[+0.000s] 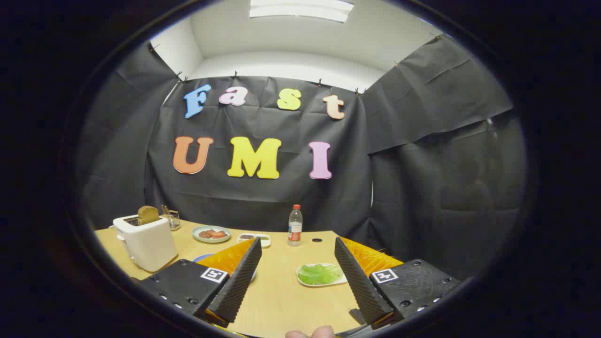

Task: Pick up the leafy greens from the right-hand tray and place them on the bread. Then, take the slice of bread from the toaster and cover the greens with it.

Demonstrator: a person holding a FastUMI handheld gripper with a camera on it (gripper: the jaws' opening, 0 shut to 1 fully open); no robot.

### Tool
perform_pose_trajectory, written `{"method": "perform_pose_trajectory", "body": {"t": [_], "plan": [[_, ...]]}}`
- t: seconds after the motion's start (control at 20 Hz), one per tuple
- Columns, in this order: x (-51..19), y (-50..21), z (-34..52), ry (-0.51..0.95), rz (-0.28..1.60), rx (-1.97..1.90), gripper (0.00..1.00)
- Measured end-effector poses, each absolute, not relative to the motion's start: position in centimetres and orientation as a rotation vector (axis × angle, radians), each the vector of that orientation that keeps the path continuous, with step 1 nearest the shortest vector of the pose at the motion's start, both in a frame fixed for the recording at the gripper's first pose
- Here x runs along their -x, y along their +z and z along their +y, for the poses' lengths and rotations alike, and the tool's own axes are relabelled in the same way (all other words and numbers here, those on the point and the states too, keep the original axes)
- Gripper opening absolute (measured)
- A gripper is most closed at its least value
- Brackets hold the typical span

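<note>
The wooden desk [281, 300] carries everything, and the largest thing on it is the white toaster [145, 244], standing off to the left beyond the gripper's left finger, with a browned slice of bread [148, 214] poking upright from its slot. The gripper [295, 277] is held above the desk with its fingers wide apart and nothing between them. Just ahead, nearer the right finger, lies a small white tray [304, 281] holding the leafy greens [319, 273], flat and pale green. Farther back stand a clear bottle [295, 226] with a red cap, a round plate [197, 238] of reddish food and a small dish [244, 241]. A blue plate [203, 257] peeks out behind the left finger; whether the base bread sits there cannot be told. The greens look light, thin and limp, likely to fold or tear, so a shallow pinch at a raised edge of the leaf, not a squeeze down on the tray, seems the safest hold.
</note>
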State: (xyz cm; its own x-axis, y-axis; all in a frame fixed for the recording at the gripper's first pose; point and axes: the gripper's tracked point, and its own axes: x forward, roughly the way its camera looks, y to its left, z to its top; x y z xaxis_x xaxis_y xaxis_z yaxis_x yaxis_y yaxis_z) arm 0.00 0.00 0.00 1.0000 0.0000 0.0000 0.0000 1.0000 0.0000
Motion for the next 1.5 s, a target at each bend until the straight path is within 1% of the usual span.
{"method": "perform_pose_trajectory", "body": {"t": [0.7, 1.5], "plan": [[0.6, 0.3, 0.3, 0.007, -0.011, 0.014, 0.95], [0.1, -0.9, -0.1, 0.017, 0.025, 0.029, 0.95]]}}
